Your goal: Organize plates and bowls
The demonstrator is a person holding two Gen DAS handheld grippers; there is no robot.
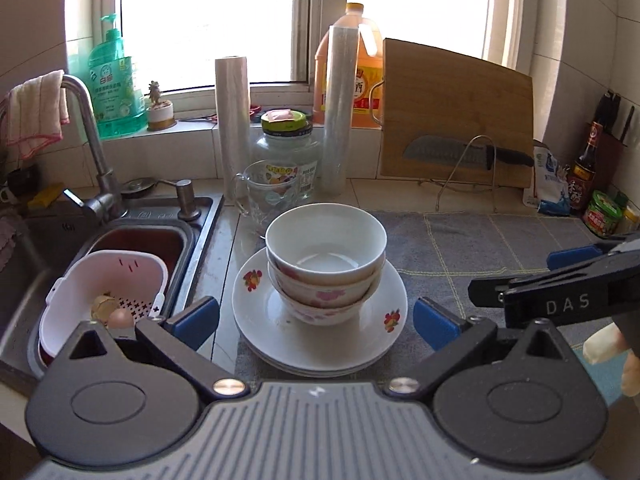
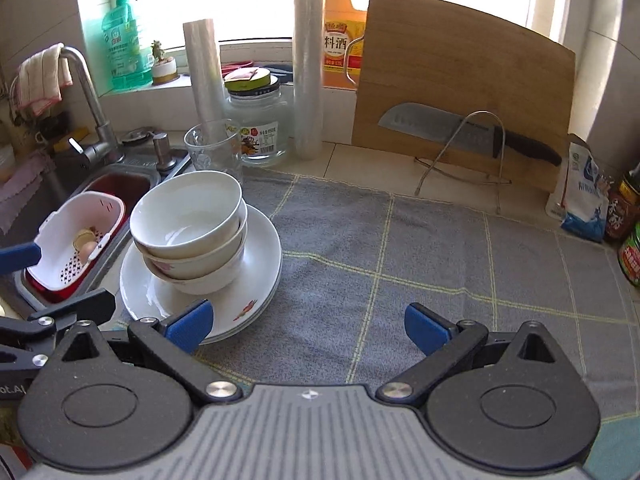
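Note:
Three white bowls (image 1: 325, 256) with pink flowers are nested on a stack of white flowered plates (image 1: 256, 320) at the left edge of a grey mat, beside the sink. My left gripper (image 1: 316, 322) is open wide, held back above the near side of the stack, and touches nothing. The same bowls (image 2: 188, 220) and plates (image 2: 262, 264) sit to the left in the right wrist view. There my right gripper (image 2: 308, 326) is open over bare mat, its left blue pad overlapping the plates' near rim in the picture. It holds nothing.
A steel sink (image 1: 120, 232) with a white strainer basket (image 1: 108, 292) lies left of the stack. Behind the stack stand a glass mug (image 1: 268, 192), a jar (image 1: 288, 148) and two film rolls. A cutting board (image 2: 460, 80) with a knife (image 2: 468, 132) leans at the back. Sauce bottles (image 2: 624, 208) crowd the right edge.

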